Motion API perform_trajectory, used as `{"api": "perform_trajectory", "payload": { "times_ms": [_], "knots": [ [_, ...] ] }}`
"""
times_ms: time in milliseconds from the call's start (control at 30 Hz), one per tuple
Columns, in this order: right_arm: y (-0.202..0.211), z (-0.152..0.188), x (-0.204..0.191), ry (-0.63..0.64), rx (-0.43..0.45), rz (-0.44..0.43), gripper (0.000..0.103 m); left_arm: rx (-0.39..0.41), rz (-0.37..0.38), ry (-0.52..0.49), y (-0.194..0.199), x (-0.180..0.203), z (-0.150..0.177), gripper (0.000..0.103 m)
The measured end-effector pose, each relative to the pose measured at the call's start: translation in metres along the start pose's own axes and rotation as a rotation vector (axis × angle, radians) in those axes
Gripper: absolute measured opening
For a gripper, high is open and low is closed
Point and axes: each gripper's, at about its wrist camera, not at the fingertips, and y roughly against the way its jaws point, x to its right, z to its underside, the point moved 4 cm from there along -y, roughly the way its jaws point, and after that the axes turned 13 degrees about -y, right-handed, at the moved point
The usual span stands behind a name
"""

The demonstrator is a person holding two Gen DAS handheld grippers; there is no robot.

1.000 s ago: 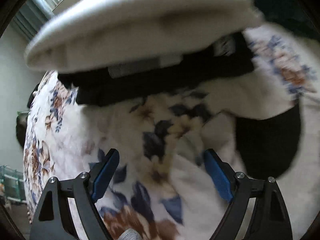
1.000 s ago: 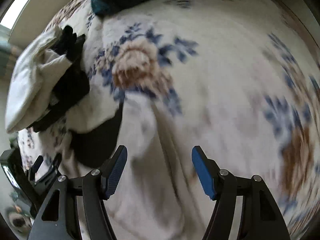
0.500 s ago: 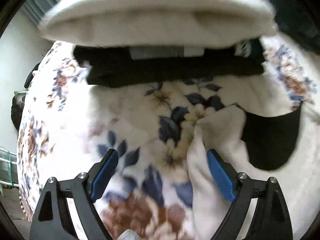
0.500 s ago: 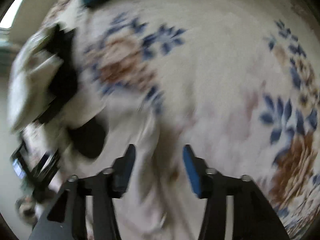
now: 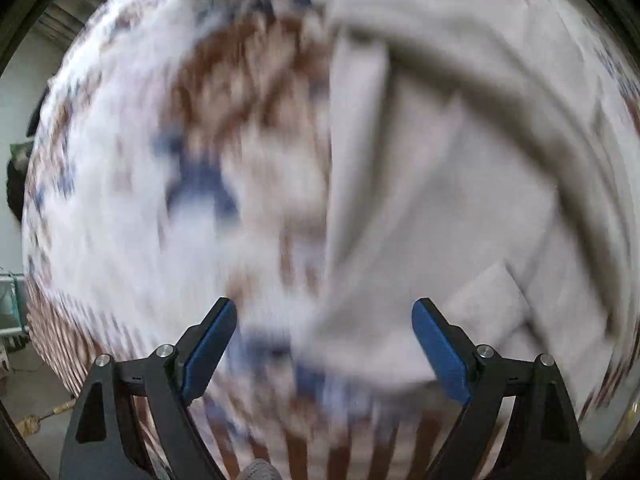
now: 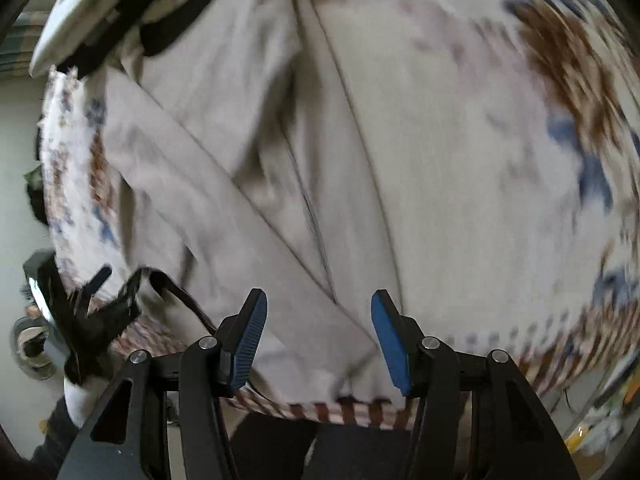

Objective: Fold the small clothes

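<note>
A pale beige garment (image 6: 248,184) lies spread with creases on a floral blanket (image 6: 520,160); it also fills the right half of the blurred left wrist view (image 5: 460,184). My right gripper (image 6: 318,336) is open and empty, just above the garment's near hem at the bed's front edge. My left gripper (image 5: 324,344) is open wide and empty, over the garment's left edge where it meets the blanket (image 5: 160,200). The left gripper (image 6: 96,300) shows at the lower left of the right wrist view.
A stack of folded clothes, white on top of black (image 6: 108,12), sits at the far end of the bed. The blanket's striped front edge (image 6: 360,408) hangs over the near side. The floor and room clutter (image 6: 592,432) lie beyond.
Both grippers have pulled back toward the bed's near edge; the folded stack now sits far off. The right jaws narrowed, then widened somewhat. The beige garment now lies under both grippers.
</note>
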Motion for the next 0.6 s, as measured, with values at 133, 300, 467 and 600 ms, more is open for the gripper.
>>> {"api": "perform_trajectory", "payload": {
  "times_ms": [133,300,467,600],
  "knots": [
    [-0.025,0.036,0.012,-0.059,-0.006,0.014,0.057,-0.067,0.022,-0.042,0.0,0.003,0.077,0.091],
    [-0.046,0.075,0.025,-0.14,0.03,0.032,0.057,-0.072,0.048,0.001,0.01,-0.014,0.124,0.091],
    [-0.062,0.082,0.057,-0.28,0.1,0.06,0.057,0.036,0.107,0.156,0.028,-0.032,0.112,0.091],
    [-0.083,0.082,0.089,-0.383,0.064,-0.071,0.057,0.07,0.219,0.283,0.021,-0.021,0.097,0.091]
  ]
}}
